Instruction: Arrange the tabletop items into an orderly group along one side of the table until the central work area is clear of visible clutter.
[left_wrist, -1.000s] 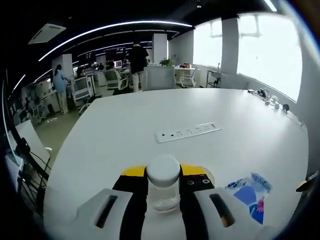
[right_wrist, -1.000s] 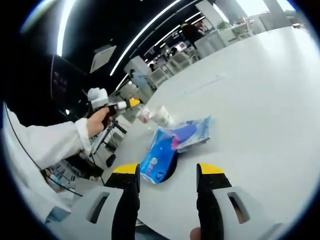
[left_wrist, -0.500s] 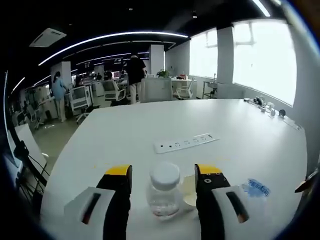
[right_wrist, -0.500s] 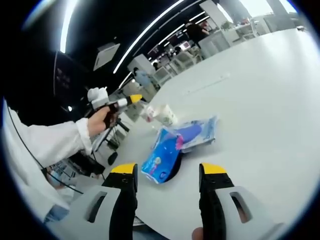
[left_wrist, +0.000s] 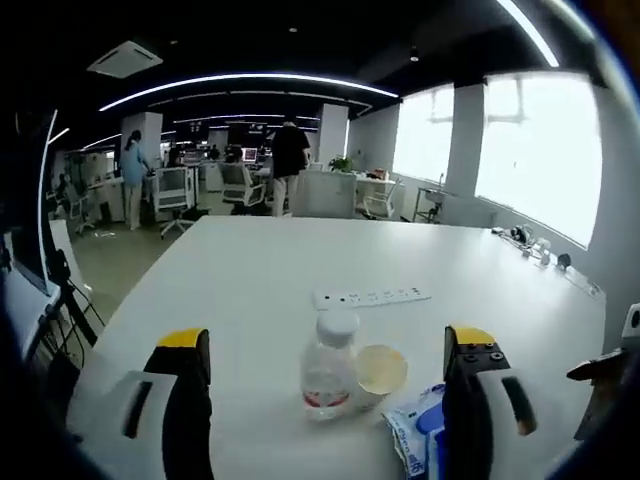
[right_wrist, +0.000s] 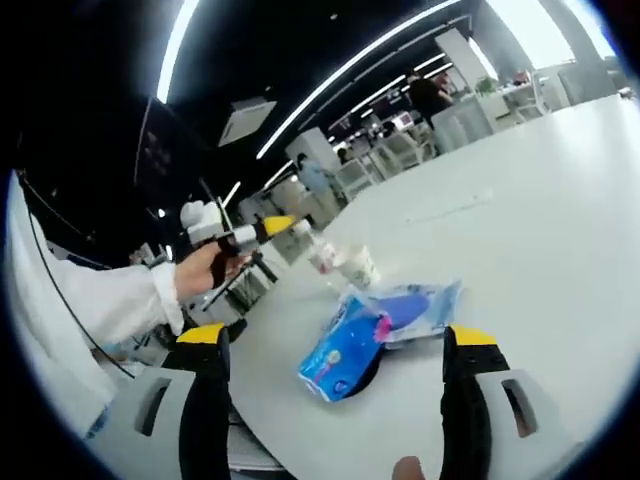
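White bench (left_wrist: 250, 270), bottle (left_wrist: 328, 365) upright at lower centre touching cup (left_wrist: 378, 370), blue packet (left_wrist: 418, 440) lower right, power strip (left_wrist: 370, 296) beyond, left tool (left_wrist: 325, 380) jaws wide apart, right tool (right_wrist: 335, 345) jaws wide apart over blue packets (right_wrist: 375, 325).

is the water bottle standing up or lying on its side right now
Standing up. In the left gripper view the bottle rests on the table with its white cap on top, beside the cup.

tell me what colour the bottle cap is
White; the bottle and its cap show best in the left gripper view.
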